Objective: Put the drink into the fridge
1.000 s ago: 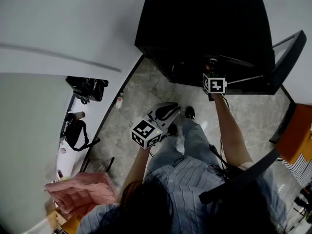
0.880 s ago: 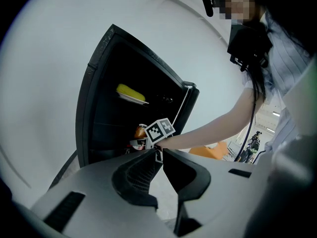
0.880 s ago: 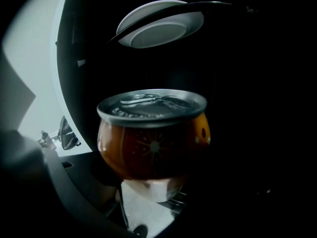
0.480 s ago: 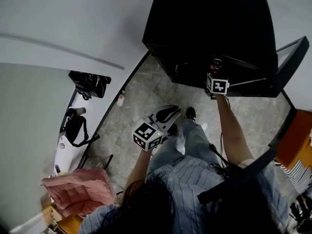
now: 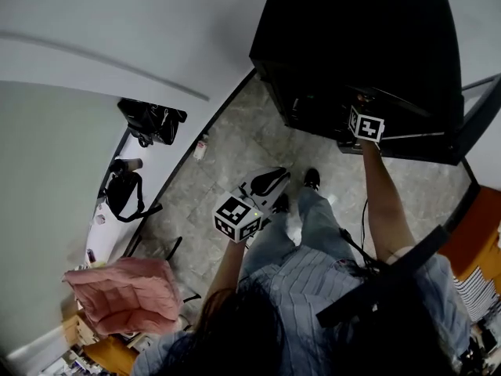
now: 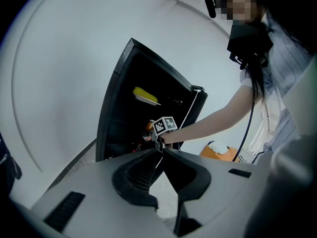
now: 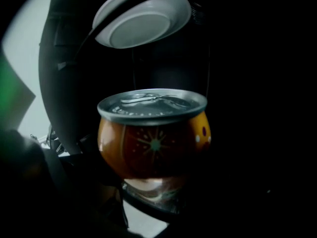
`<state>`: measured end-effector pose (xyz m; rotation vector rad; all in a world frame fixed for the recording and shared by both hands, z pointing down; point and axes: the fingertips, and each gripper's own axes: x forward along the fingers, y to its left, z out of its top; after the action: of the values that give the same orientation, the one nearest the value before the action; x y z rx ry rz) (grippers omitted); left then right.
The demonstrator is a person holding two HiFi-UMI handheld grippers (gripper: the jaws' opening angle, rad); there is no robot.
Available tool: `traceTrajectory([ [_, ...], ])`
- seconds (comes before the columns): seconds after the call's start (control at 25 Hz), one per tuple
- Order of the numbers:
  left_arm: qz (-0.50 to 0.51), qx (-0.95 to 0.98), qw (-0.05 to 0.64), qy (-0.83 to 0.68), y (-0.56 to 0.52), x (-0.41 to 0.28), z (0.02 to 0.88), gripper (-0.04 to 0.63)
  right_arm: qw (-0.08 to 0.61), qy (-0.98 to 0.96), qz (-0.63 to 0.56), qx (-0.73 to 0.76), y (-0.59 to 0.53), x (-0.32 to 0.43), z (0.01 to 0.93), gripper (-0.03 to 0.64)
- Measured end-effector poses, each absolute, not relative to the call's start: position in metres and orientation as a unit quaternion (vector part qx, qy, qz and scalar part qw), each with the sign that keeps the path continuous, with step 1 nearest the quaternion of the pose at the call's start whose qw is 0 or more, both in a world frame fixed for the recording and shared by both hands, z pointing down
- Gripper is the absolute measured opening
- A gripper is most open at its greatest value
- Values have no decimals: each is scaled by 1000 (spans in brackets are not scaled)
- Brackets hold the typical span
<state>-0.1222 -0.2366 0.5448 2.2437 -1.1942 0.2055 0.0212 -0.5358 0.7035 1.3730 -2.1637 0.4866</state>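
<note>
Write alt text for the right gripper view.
An orange metal drink can with a silver lid fills the centre, held by the right gripper inside the black fridge. A white round dish shows above it.

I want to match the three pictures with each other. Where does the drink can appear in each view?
Head view: the drink can is upper right, just above the marker cube, at the fridge's open front.
Left gripper view: near the centre, small and orange, just left of that cube.
Right gripper view: in the centre, large.
Shared landmark: the black fridge.
</note>
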Motion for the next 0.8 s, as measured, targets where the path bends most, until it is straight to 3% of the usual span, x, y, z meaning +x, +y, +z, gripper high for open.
traceTrajectory([
  [0.52, 85, 817, 316, -474, -195, -145, 559, 51, 264, -767, 237, 534, -556, 29, 713, 327],
  [0.8, 92, 815, 323, -472, -180, -152, 568, 51, 217, -738, 290, 570, -529, 41, 712, 327],
])
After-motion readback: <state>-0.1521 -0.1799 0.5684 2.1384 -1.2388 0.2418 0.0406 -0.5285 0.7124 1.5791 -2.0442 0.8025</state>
